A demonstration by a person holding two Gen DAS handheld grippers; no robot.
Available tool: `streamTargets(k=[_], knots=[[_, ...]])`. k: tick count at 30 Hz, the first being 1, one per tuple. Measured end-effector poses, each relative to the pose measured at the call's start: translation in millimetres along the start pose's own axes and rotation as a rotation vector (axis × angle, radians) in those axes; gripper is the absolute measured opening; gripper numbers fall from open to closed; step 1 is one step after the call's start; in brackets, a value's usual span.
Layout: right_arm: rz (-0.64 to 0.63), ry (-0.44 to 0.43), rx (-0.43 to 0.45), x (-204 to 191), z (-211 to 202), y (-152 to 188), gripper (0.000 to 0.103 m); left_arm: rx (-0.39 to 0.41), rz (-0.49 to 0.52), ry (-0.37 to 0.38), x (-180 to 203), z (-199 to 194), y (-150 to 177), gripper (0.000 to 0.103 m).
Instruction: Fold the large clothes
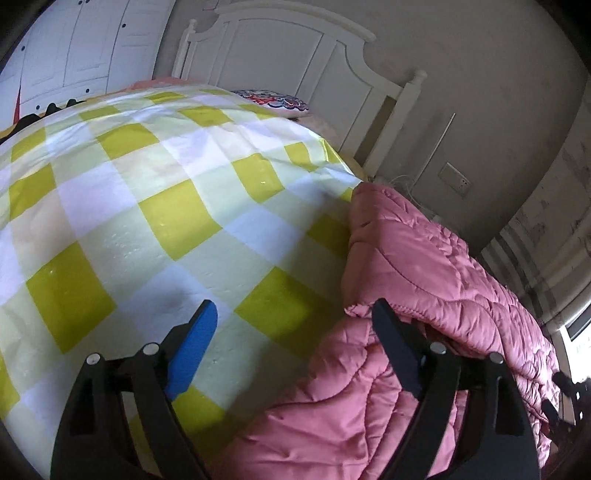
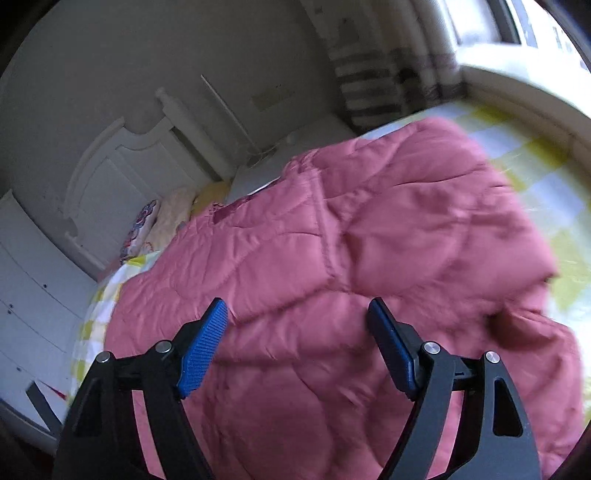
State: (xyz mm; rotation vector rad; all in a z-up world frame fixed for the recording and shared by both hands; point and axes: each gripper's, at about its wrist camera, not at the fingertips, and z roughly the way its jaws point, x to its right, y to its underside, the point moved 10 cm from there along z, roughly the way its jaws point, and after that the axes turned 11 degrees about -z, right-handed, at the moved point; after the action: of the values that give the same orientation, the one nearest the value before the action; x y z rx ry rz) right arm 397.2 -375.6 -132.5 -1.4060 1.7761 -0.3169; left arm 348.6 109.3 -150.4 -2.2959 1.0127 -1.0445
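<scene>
Fingers [image 1: 207, 314] of both grippers stand apart, empty, angled down: left over checked sheet [image 1: 147, 206], right over pink jacket [image 2: 332, 258].

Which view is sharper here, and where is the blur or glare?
Left wrist view: sharp, with glossy highlights on the checked cover and fisheye bending of the headboard. Right wrist view: motion-smeared, worst along the pink quilted coat at its right edge; window blown out.

Left gripper [image 1: 291, 314]: fingers spread wide, nothing clamped, angled downward. Right gripper [image 2: 297, 312]: likewise apart, empty, angled downward.
</scene>
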Motion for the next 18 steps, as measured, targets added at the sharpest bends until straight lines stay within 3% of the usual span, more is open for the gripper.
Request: streamTargets(k=[3, 4, 5, 7, 8, 12, 16, 18], knots=[[0.046, -0.001, 0.002, -0.1, 15.2, -7.2, 0.077, -0.002, 0.005, 0.003, 0.8, -2.0, 2.5, 0.085], [0.038, -0.004, 0.015, -2.8, 15.6, -8.8, 0.072, -0.004, 0.007, 0.004, 1.1, -1.2, 2.9, 0.085], [0.023, -0.014, 0.027, -7.3, 16.1, -10.8, 0.051, -0.006, 0.008, 0.004, 1.4, -0.2, 3.3, 0.085], [0.004, -0.021, 0.077, -12.6, 7.2, -15.7, 0.024, -0.009, 0.008, 0.004, 1.4, 0.9, 3.5, 0.085], [-0.008, -0.026, 0.121, -15.6, -3.0, -19.8, 0.017, -0.010, 0.007, 0.005, 1.3, 1.0, 3.6, 0.085], [-0.018, -0.009, 0.207, -14.4, -41.2, -26.5, 0.016, -0.007, 0.000, 0.002, 0.5, 0.3, 3.6, 0.086], [0.002, 0.187, 0.068, 31.0, -27.0, -8.4, 0.017, -0.005, 0.004, -0.002, 0.6, 1.0, 3.3, 0.088], [0.023, 0.169, 0.041, 40.5, -23.0, -0.7, 0.018, -0.010, 0.001, -0.005, -0.4, 2.5, 3.4, 0.088]])
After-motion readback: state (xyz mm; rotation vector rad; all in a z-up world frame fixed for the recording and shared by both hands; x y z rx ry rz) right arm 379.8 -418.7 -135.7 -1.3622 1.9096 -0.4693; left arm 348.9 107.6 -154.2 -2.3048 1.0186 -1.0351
